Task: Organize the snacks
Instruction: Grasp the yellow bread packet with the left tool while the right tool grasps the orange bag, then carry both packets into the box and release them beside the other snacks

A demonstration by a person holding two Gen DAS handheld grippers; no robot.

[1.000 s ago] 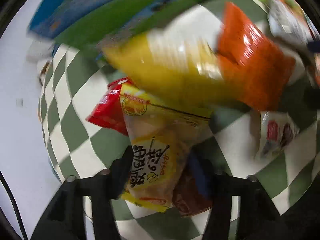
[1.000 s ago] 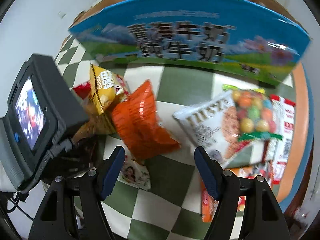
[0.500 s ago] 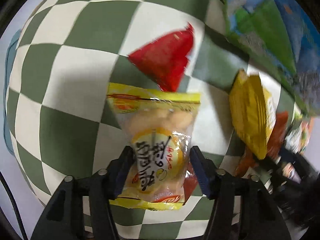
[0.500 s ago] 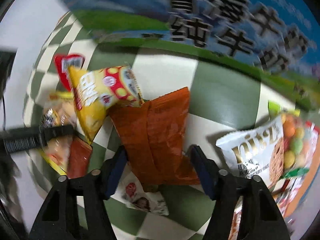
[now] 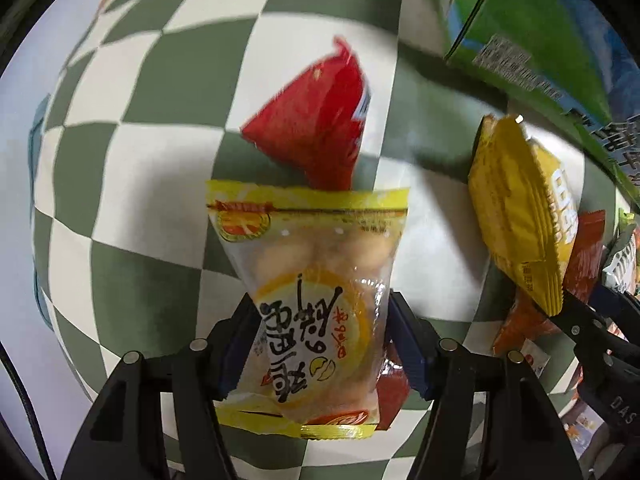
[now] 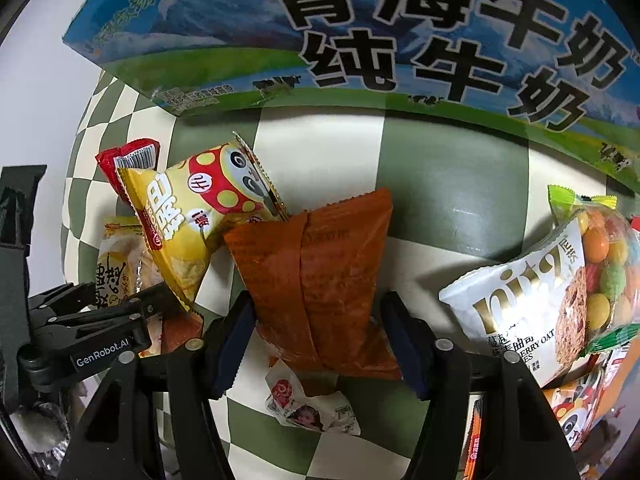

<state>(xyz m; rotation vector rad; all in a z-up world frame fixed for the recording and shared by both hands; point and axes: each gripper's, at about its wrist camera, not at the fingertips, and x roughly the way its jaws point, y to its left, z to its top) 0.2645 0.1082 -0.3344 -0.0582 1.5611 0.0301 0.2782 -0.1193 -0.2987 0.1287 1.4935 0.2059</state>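
Observation:
My left gripper point(image 5: 320, 344) is shut on a clear yellow-edged biscuit packet point(image 5: 316, 288), held above the checkered cloth point(image 5: 160, 80). A brown packet point(image 5: 394, 388) peeks out behind it between the fingers. My right gripper point(image 6: 316, 344) has its fingers on both sides of an orange-brown snack bag point(image 6: 324, 276); the pads touch its sides. A yellow chip bag point(image 6: 192, 220) leans on the orange bag's left; it also shows in the left wrist view point(image 5: 524, 208). A red packet point(image 5: 320, 120) lies beyond the biscuit packet.
A large blue-green milk carton box point(image 6: 400, 40) stands along the back. A white oat-cookie bag point(image 6: 528, 312) and a candy bag point(image 6: 604, 272) lie right. A small white wrapper point(image 6: 308, 404) lies under the right gripper. The left gripper point(image 6: 100, 332) shows at left.
The right gripper has moved forward and closed in around the orange-brown bag. The left gripper still holds the biscuit packet; its view has steadied, and the box has drawn nearer.

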